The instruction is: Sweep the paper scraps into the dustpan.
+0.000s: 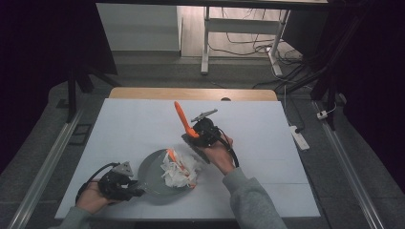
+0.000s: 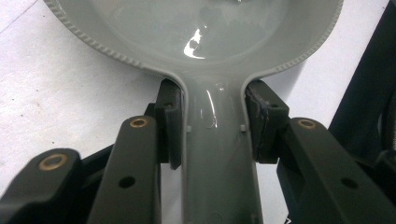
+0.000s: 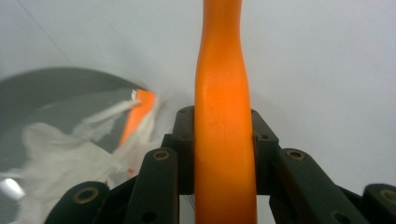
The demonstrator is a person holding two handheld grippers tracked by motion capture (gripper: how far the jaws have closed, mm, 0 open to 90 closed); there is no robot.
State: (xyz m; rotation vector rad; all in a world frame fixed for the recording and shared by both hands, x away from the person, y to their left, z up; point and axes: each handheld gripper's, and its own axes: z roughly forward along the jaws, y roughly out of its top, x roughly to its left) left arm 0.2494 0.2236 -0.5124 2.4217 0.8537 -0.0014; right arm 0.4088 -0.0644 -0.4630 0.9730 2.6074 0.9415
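Two tongs work at the desk's near edge. High view: left tongs [image 1: 136,188] clench the pan [image 1: 150,171] handle near the near-left corner; paper [image 1: 179,171] lies in the pan. Right tongs [image 1: 191,136] hold an orange tool [image 1: 181,117] raised above the desk [image 1: 124,124] middle.

Left gripper view: pads [image 2: 170,121] press the handle's [image 2: 217,154] sides.

Right gripper view: tongs [image 3: 224,140] grip the tool [image 3: 223,107]; pan [image 3: 42,88] beside.
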